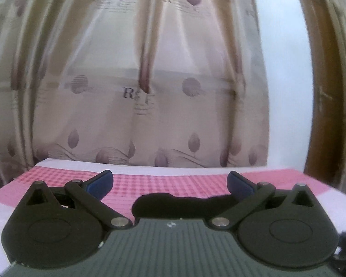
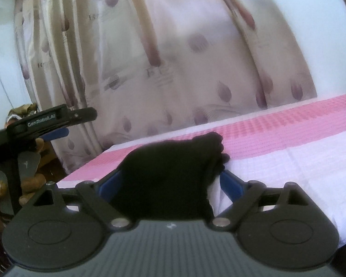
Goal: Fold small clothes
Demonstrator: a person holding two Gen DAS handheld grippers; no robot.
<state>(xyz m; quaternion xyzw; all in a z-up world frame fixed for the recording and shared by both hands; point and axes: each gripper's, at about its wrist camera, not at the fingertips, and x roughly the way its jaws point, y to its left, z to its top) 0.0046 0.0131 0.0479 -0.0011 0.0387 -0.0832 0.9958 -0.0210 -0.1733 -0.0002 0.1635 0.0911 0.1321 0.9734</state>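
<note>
A small black garment (image 2: 170,161) lies bunched on the pink-checked and white cover (image 2: 276,147), near its front edge. My right gripper (image 2: 170,175) stands wide open around it. Its blue pads (image 2: 230,182) flank the cloth without pressing on it. In the left wrist view the same garment (image 1: 173,204) shows as a dark strip just below my left gripper (image 1: 169,180), which is open and holds nothing. In the right wrist view the left gripper (image 2: 78,123) hovers off the cover's left end, and a hand (image 2: 38,143) holds it.
A patterned beige curtain (image 1: 150,80) hangs right behind the cover. A white wall (image 1: 286,80) and a brown wooden door frame (image 1: 323,97) stand to the right. The cover's far left corner (image 2: 108,149) drops off toward the curtain.
</note>
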